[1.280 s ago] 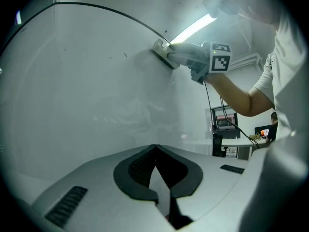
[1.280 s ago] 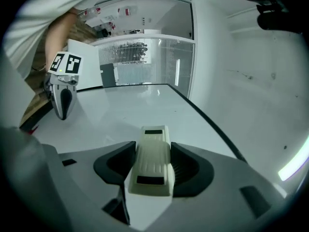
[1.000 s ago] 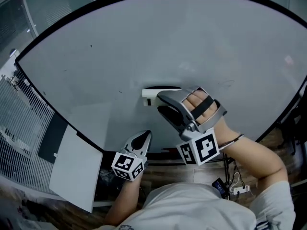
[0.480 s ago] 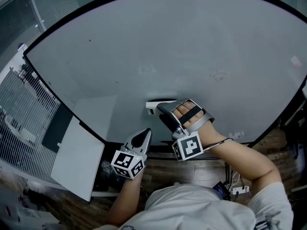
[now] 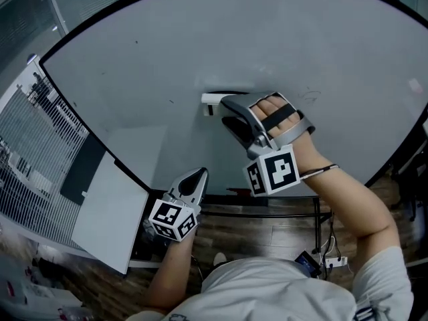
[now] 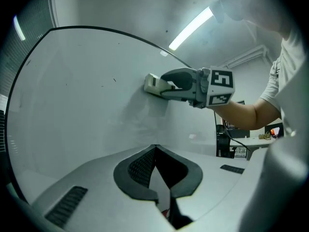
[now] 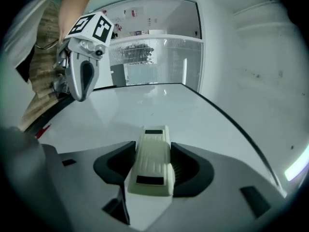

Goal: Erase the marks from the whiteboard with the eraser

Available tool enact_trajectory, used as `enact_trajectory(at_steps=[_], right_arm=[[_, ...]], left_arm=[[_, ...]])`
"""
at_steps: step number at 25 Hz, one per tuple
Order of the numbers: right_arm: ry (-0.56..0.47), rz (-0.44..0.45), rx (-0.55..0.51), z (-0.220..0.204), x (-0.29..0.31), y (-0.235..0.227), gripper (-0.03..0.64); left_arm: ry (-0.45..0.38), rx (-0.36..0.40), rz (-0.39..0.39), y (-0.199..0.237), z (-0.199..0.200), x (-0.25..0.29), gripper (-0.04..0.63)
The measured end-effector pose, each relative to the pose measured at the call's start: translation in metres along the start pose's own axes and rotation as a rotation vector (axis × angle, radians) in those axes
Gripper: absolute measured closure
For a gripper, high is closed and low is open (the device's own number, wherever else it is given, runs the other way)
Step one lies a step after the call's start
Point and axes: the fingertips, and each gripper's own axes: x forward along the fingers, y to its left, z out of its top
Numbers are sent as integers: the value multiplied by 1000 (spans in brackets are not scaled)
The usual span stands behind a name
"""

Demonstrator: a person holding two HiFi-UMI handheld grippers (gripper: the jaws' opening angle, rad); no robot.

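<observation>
- R gripper (image 5: 226, 107) squeezes the pale eraser (image 5: 212, 99), pressed flat on the whiteboard (image 5: 167, 52), near its middle.
- L gripper (image 5: 195, 179) is closed tight w/ nothing in it, at 6 o'clock from the eraser, by the whiteboard's bottom edge.

Eraser (image 5: 211, 99) half hidden behind right gripper (image 5: 226, 110).
</observation>
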Motion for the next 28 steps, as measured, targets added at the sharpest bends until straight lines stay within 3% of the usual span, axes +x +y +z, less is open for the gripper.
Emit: enact_trajectory(at_steps=[9,14,19,28], right_arm=[[-7,-232,-8,21,9,-168,379],[15,-300,-13,33,16,-210,379],[22,-306,5,47,33,-192,379],[7,-130,-3,86,78,-74,379]], left_arm=[[8,49,-68,17,19,-15,588],[-3,35,-112,32,26,-19,588],[-2,45,-148,53,29,-17,588],[-43,67,-199,78,39,-20,588]])
